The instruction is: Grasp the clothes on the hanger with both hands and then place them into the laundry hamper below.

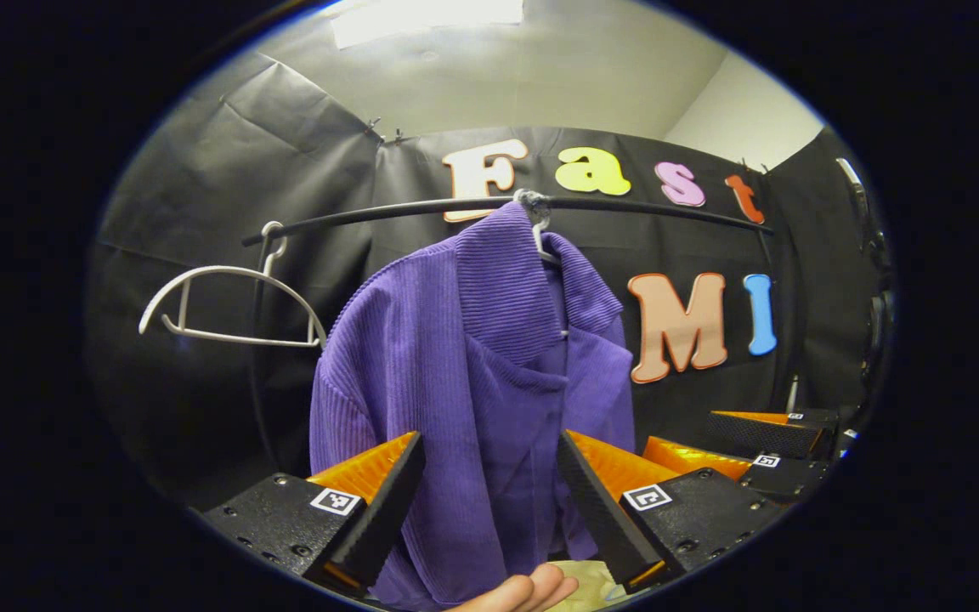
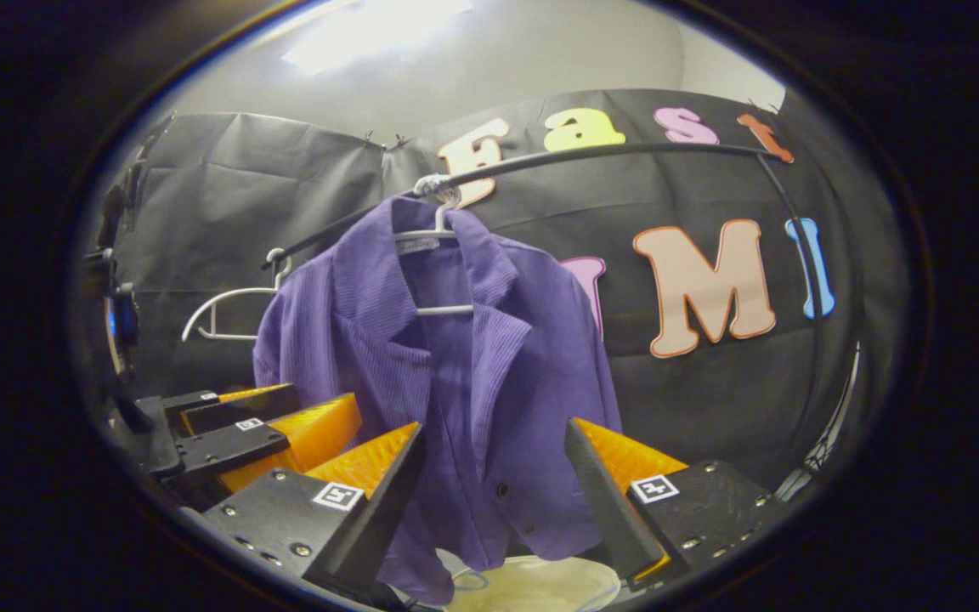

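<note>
Grippers first: left gripper (image 1: 489, 476) and right gripper (image 2: 494, 467) both stand released, jaws spread, nothing between them. Purple shirt (image 1: 472, 365) hangs straight ahead of both, apart from the fingers, long axis vertical, on a white hanger (image 2: 443, 255) hooked over the black rail (image 1: 625, 206). Both point level and forward, side by side; neither looks clearly nearer. Hamper rim (image 2: 532, 586) lies below the hem.

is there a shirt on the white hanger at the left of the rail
No, the white hanger hangs bare on the rail, while the purple shirt hangs on another hanger beside it.
</note>
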`<control>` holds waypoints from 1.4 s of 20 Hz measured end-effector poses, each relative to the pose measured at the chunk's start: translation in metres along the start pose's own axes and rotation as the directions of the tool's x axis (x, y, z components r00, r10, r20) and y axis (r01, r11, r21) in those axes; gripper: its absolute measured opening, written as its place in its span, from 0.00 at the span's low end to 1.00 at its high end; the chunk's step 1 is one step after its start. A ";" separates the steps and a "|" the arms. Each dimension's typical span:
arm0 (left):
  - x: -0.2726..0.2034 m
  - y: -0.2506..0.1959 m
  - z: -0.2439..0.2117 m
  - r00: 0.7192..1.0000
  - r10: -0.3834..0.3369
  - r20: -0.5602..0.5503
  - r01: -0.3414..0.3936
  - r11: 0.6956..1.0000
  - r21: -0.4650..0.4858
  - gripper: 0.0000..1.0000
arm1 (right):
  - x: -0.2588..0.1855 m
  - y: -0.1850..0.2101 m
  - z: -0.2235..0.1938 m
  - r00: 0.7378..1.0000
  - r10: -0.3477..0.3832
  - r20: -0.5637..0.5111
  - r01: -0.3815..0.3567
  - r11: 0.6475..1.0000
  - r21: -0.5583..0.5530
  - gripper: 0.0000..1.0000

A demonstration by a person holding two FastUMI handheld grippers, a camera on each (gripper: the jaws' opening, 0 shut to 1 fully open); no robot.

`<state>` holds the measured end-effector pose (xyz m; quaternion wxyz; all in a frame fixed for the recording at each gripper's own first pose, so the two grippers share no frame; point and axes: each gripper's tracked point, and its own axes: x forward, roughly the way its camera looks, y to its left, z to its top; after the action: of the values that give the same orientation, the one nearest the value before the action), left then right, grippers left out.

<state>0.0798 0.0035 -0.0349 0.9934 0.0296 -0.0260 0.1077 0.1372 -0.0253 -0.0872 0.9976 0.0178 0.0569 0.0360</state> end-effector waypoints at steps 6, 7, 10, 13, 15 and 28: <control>0.028 0.008 -0.005 0.999 0.050 0.015 -0.050 0.999 -0.012 0.94 | 0.029 -0.002 -0.022 0.999 0.007 -0.043 -0.006 1.000 0.012 0.92; 0.033 0.013 -0.006 0.998 0.063 0.022 -0.062 0.998 -0.025 0.86 | 0.032 -0.003 -0.022 0.999 0.008 -0.043 -0.008 1.000 0.008 0.98; 0.039 0.032 -0.004 0.993 0.118 0.030 -0.117 0.992 -0.047 0.63 | 0.035 -0.004 -0.016 1.000 -0.001 -0.028 0.001 1.000 0.007 0.92; 0.039 0.028 -0.007 0.997 0.073 0.012 -0.073 0.997 -0.001 0.42 | 0.049 -0.005 -0.001 1.000 0.018 0.011 -0.018 1.000 0.002 0.93; 0.042 0.036 -0.010 0.997 0.073 -0.004 -0.072 0.996 0.045 0.33 | 0.057 -0.007 0.012 0.999 0.006 0.049 -0.005 1.000 -0.014 1.00; 0.026 0.008 -0.012 0.984 -0.157 -0.084 0.158 0.987 0.007 0.00 | 0.135 -0.009 0.035 1.000 -0.030 0.010 0.030 0.999 0.024 0.92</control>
<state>0.1036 0.0174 -0.0447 0.9988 0.0336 0.0188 0.0301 0.2756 -0.0251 -0.0675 0.9980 0.0288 0.0525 0.0203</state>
